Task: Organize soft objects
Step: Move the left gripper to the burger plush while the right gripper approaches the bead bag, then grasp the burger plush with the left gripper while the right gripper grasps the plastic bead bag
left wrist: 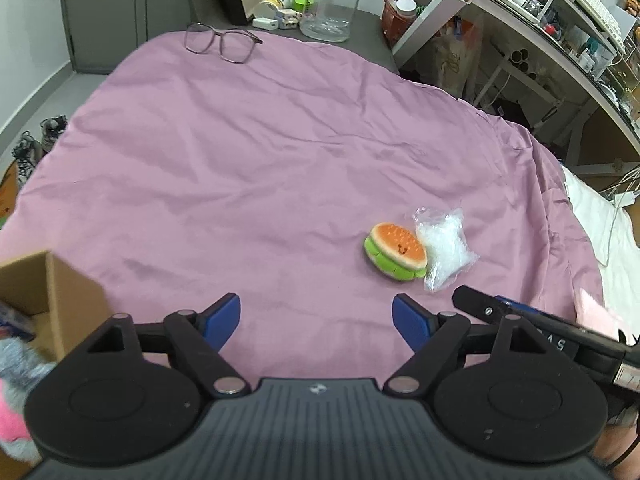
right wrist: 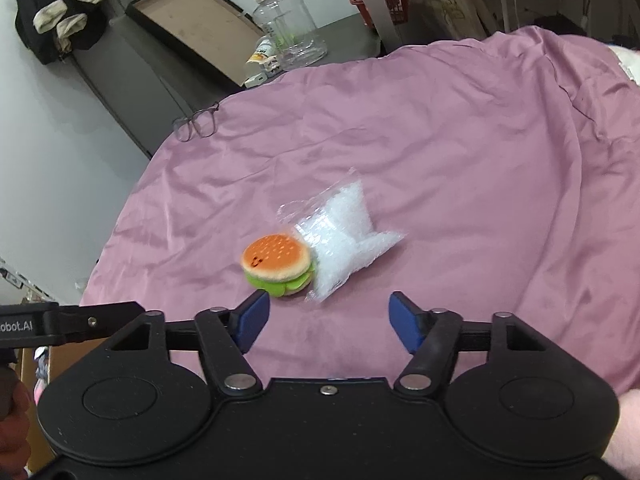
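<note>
A plush burger toy (left wrist: 396, 251) with an orange bun and green lettuce lies on the pink bedsheet (left wrist: 240, 160). A clear plastic bag of white filling (left wrist: 444, 248) touches its right side. Both also show in the right wrist view: the burger (right wrist: 278, 266) and the bag (right wrist: 344, 240). My left gripper (left wrist: 316, 322) is open and empty, hovering over the sheet, left of and nearer than the burger. My right gripper (right wrist: 328, 322) is open and empty, just short of the burger and bag; its left fingertip (right wrist: 254, 316) is close to the burger.
A cardboard box (left wrist: 48, 304) sits at the lower left with soft grey and pink items (left wrist: 16, 400) beside it. Glasses (left wrist: 220, 42) lie at the far edge of the sheet. A clear water jug (left wrist: 330, 0) and small items stand on the grey surface beyond. Cluttered shelves (left wrist: 560, 20) stand at the right.
</note>
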Demonstrator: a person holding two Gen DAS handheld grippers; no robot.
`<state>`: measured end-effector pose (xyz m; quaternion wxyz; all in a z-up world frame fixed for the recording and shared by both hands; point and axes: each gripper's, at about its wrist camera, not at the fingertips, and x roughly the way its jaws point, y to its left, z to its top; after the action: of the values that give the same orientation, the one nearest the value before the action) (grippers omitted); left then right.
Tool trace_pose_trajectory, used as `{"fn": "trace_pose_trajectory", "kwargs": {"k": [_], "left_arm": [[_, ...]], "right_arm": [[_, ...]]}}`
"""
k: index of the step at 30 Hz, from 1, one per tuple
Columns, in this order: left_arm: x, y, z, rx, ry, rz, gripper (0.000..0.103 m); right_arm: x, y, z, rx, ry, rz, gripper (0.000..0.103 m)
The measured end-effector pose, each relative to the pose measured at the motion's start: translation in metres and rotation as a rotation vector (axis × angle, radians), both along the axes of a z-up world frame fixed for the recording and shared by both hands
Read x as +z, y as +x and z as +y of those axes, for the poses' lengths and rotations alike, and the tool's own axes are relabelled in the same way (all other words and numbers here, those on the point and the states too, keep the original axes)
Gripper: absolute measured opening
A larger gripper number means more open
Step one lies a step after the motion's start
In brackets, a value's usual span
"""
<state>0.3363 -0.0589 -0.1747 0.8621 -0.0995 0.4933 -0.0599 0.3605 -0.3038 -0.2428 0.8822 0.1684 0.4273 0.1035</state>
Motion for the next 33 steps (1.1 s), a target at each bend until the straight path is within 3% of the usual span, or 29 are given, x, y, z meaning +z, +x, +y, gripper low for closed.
{"fn": "trace_pose_trajectory", "kwargs": {"k": [20,28,33], "left_arm": [[-0.047,0.077,-0.047,-0.101,-0.092,0.01,0.078],[-0.061,0.089,-0.054,-0.101,-0.14,0.013,0.073],[-0.068,0.093,-0.052,-0.082,-0.174,0.05,0.068]], "right_arm": [[-0.032,0.044,-0.027,-0.064,0.158,-0.023,0.06],[-0.041,0.056,-0.032,-0.076,0.2,-0.015,0.044],[-0.041,0.06,-0.028,-0.06,0.181,-0.013,0.044]]}}
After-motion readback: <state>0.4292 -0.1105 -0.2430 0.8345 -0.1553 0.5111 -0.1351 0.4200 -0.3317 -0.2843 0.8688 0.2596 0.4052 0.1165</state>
